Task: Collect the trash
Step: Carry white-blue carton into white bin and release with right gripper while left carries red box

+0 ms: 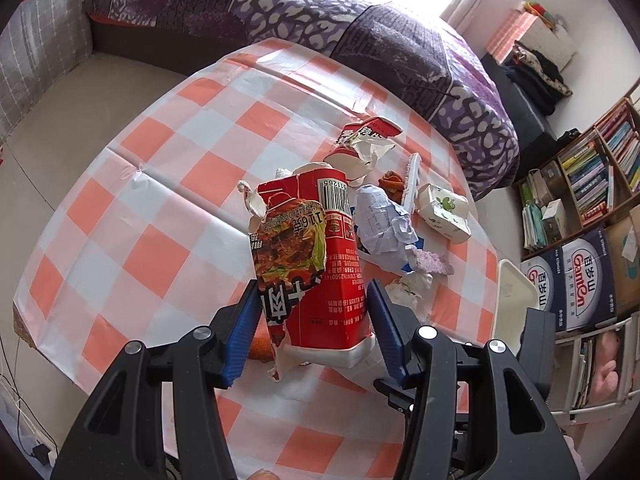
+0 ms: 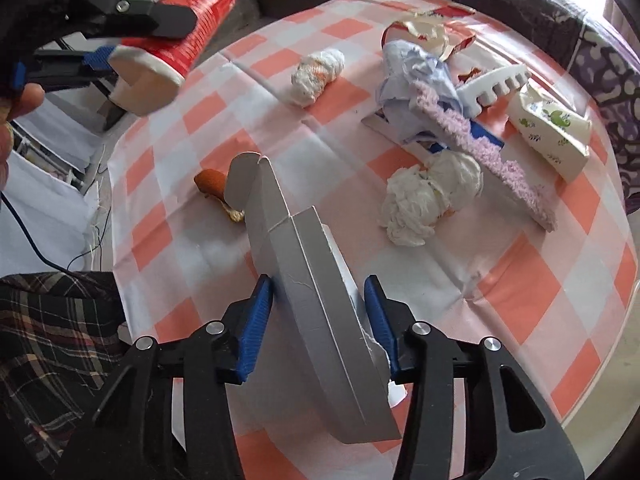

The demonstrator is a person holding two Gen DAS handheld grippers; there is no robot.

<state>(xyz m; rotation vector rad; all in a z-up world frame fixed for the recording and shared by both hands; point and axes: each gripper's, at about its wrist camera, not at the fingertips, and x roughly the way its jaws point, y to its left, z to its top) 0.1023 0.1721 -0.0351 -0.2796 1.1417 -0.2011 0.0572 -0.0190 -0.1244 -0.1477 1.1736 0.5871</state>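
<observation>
The left gripper (image 1: 312, 316) was clamped about halfway on one red noodle cup (image 1: 316, 264), lifted above the checked tablecloth (image 1: 132, 208). The right gripper (image 2: 320, 312) had its jaws pressed on one grey cardboard piece (image 2: 304, 280), also above the cloth. On the cloth lay two white tissue wads (image 2: 430, 196), one orange scrap (image 2: 212, 182), one purple fuzzy strip (image 2: 492, 160) and one small printed carton (image 2: 552, 132).
</observation>
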